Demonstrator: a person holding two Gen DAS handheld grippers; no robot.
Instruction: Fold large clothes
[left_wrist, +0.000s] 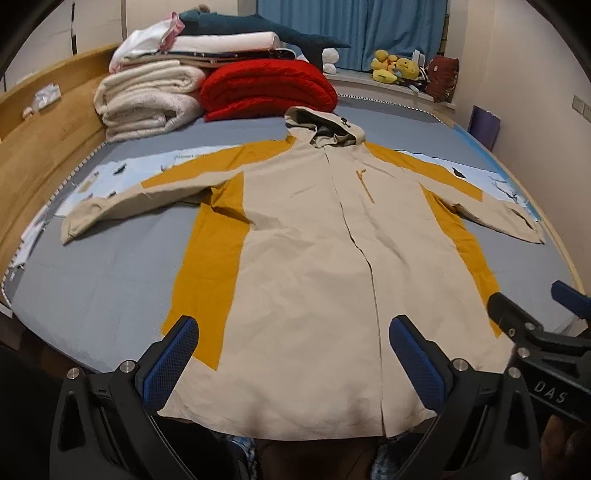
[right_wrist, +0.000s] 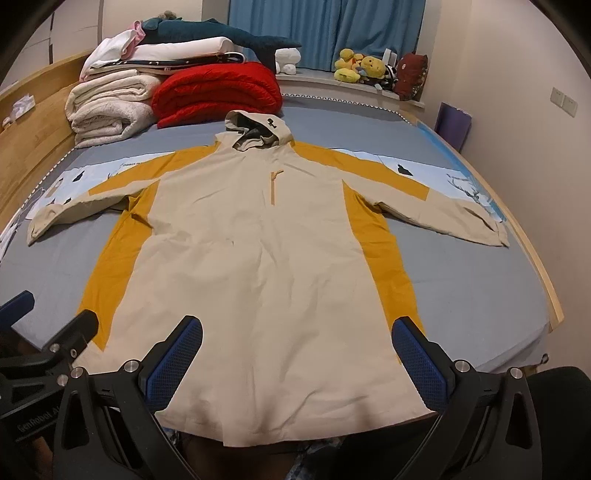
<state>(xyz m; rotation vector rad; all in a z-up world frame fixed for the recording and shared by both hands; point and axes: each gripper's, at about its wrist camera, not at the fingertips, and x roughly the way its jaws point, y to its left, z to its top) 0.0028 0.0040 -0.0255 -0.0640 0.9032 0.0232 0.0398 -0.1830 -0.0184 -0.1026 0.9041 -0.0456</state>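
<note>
A: While the jacket (left_wrist: 306, 266) lies flat on the bed (left_wrist: 103, 280), front up, sleeves out, where're the grippers?
B: Left gripper (left_wrist: 293, 336) & right gripper (right_wrist: 297, 336) both wide, empty, above the hem.

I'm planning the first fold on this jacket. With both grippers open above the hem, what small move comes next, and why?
Probably reach the left gripper out to the left sleeve cuff. The jacket lies flat, front up, both sleeves spread, nothing is folded, and both grippers are open and empty, so a sleeve goes in first.
</note>
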